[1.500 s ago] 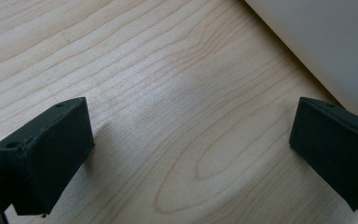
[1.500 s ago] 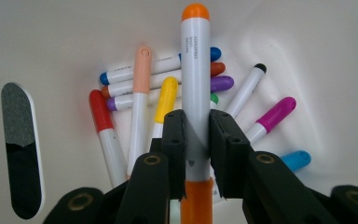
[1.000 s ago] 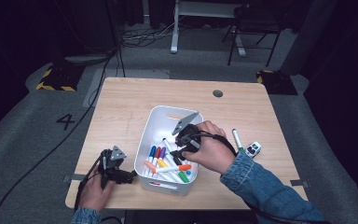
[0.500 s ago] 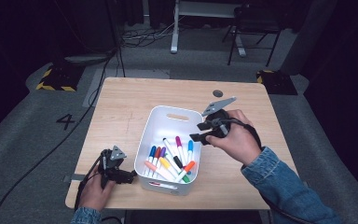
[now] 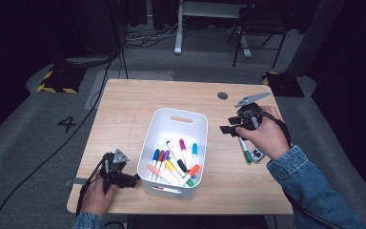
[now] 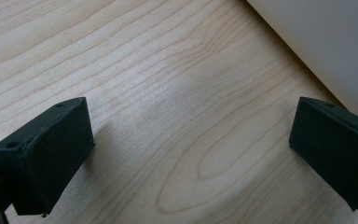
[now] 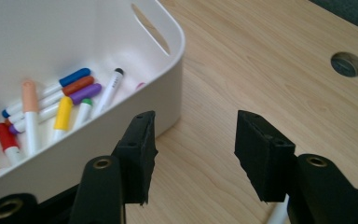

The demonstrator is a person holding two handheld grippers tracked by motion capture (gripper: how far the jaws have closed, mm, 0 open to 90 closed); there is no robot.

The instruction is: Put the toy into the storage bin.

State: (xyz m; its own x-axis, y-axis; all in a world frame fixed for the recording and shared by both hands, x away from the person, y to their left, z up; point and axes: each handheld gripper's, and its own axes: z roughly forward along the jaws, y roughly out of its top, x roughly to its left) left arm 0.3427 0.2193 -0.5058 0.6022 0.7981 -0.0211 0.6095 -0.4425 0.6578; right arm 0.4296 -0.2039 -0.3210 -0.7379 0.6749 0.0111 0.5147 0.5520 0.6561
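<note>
Green-capped marker (image 5: 244, 151) on table under right gripper (image 5: 226, 130), jaws half-open, empty.

Right gripper (image 5: 226, 129) out of white bin (image 5: 190, 117), now over bare table (image 5: 124, 100) right of bin, above green-capped marker (image 5: 245, 151). Jaws just opened wider, nothing between them. One more marker in bin.

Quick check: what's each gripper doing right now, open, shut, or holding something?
Left gripper: open, nothing between the jaws, low over the bare table beside the white bin.
Right gripper: open, nothing held, right of the bin.
</note>
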